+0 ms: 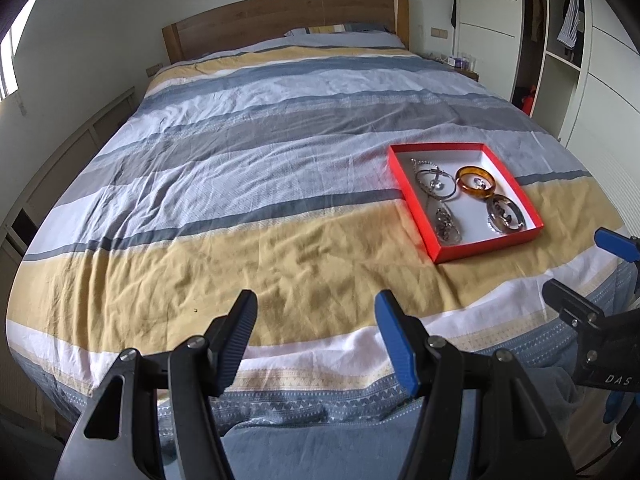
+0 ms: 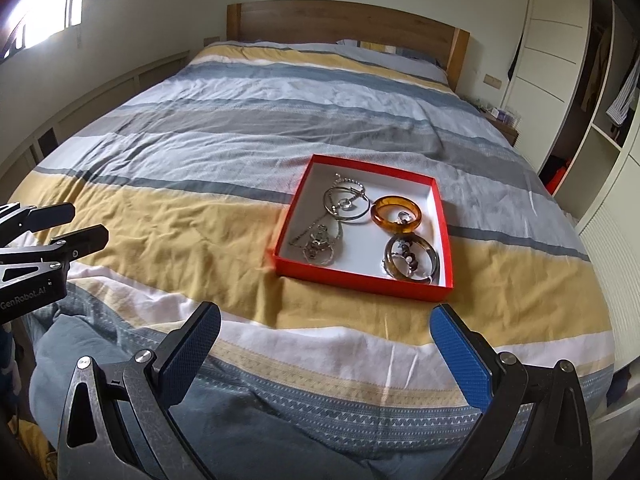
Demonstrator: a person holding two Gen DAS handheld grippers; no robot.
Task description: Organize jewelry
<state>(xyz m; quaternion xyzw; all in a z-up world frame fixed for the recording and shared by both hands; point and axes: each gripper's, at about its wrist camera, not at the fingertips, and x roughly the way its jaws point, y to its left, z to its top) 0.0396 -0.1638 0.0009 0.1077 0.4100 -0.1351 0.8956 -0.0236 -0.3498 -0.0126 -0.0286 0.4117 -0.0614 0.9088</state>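
Nearest to the cameras, both tools are held over the foot of the bed. The left gripper is seen with its jaws spread wide and nothing between them; the right gripper is opened even wider and is also empty.

Ahead of the right gripper, slightly to its right, a shallow red box is placed on the yellow stripe of the cover. From the left gripper it is found ahead and well to the right.

Inside the box, closest to the right gripper, a dark bangle is lying flat with small pieces inside its ring, and to its left a tangled chain necklace is seen. Further in, an amber bangle and a thin silver hoop are laid almost touching.

The bangles are judged stiff, light and smooth, so they are probably best taken across the rim. The chain is judged limp and easily snagged; it should be pinched at its bunched part. The small pieces are too little to be identified
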